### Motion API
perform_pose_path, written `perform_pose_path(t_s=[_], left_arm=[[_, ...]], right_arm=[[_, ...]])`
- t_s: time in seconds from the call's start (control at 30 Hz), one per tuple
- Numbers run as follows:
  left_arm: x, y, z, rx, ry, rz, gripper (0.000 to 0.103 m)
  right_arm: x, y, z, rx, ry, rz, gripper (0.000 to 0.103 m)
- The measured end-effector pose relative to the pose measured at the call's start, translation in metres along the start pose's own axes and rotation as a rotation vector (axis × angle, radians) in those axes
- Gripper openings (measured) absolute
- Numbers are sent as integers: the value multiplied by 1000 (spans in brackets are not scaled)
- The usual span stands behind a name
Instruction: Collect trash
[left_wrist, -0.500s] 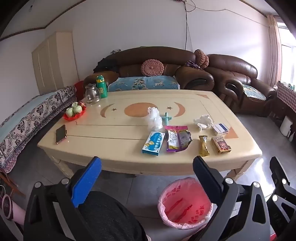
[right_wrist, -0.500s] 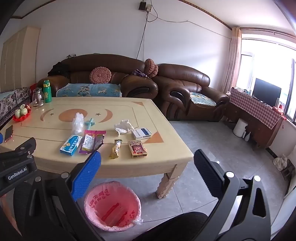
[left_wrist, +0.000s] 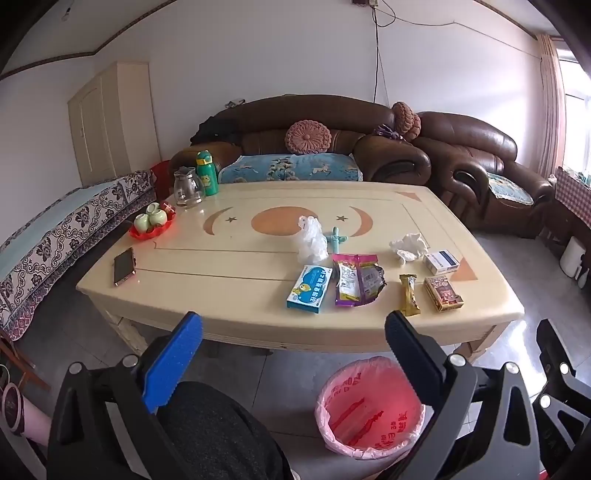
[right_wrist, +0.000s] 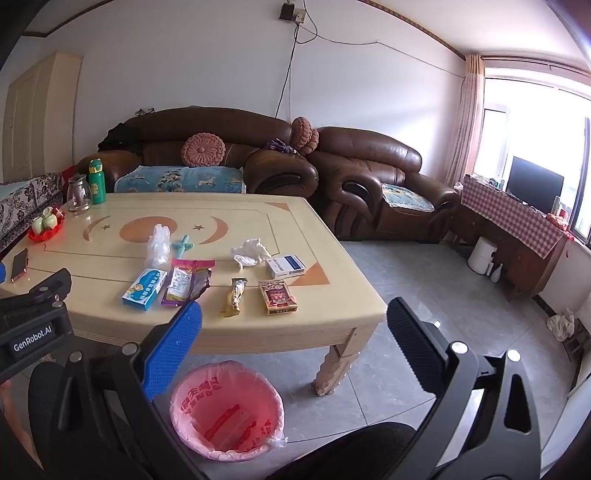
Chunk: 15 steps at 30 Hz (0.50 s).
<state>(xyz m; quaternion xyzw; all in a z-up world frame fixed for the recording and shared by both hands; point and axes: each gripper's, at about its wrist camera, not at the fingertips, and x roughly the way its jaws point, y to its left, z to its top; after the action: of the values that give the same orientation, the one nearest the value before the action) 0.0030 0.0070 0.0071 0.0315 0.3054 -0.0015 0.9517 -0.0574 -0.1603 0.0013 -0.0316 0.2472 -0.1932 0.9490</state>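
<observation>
Left gripper: we see it held short of the table's near edge, jaws spread wide, nothing between them.
Right gripper: likewise wide apart and empty, in front of the table's near right corner.
Table: we note a cream top with an orange moon-and-star inlay.
Trash along the near edge, left to right: a blue box, a purple snack wrapper, a gold bar wrapper and a red carton, each lying flat and apart from its neighbour.
Trash farther back: a clear plastic bag stands just beside a small teal toy; a crumpled tissue lies near a white-and-blue box.
Bin: we find it on the floor below the table's near edge, lined with a pink bag; its contents are unclear.
Other items: a phone lies at the left edge; a red tray of green cups, a glass jug and a green bottle occupy the far left corner.
</observation>
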Motion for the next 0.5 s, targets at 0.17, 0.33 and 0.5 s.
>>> perform_pose_path(t_s=[0.17, 0.33, 0.5], left_arm=[[0, -5, -7, 10, -1, 0, 97], [4, -5, -7, 7, 5, 3, 97], [10, -2, -6, 3, 14, 9, 97]], right_arm=[[-1, 5, 1, 1, -1, 2, 98], [4, 7, 0, 6, 5, 6, 98], [8, 6, -2, 5, 9, 14, 98]])
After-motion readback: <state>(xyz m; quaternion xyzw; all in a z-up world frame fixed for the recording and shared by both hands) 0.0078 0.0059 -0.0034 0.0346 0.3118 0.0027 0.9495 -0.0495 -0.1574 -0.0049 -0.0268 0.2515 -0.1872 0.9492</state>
